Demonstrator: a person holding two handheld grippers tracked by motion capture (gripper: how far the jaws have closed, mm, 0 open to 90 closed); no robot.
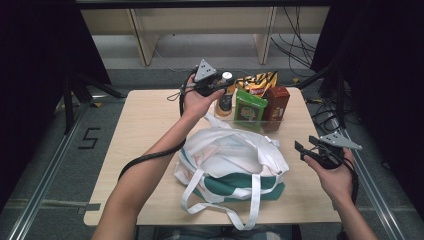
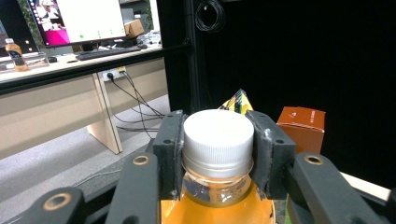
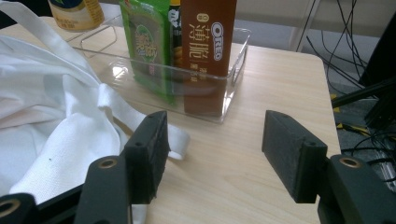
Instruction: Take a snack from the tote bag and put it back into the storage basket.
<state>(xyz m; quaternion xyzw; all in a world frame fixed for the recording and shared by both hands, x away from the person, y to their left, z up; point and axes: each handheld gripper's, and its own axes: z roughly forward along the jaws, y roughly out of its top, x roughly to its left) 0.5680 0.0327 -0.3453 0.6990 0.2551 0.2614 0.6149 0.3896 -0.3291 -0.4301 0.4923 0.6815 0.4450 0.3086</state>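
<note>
The left gripper [image 1: 216, 86] reached to the far side of the table [image 1: 145, 115] and its jaws were closed around the white ribbed cap of a bottle [image 2: 218, 140]. In the left gripper view the pads [image 2: 169, 144] pressed on both sides of that cap. Below it came a clear neck, then an orange-yellow label that the bottom edge cut off. In the high view the bottle [image 1: 225, 97] stood upright at the left end of a clear tray [image 3: 233, 74], with the hand and gripper covering much of its upper part, so its contents could not be made out.

Right of it in the tray stood a green packet [image 1: 249, 109] and a brown Oreo box [image 1: 276, 105], with a yellow striped snack bag [image 1: 257, 81] behind them, partly hidden. In the right gripper view the bottle's base [image 3: 77, 14] showed at the top edge, its upper part cut off.

A white tote bag with green trim [image 1: 230, 162] lay in the middle of the table, just in front of the tray, its straps hanging over the near edge.

At the right edge of the table the right gripper [image 1: 303, 148] hung with its jaws wide apart and nothing between them. It pointed toward the tray, well apart from the bottle.
</note>
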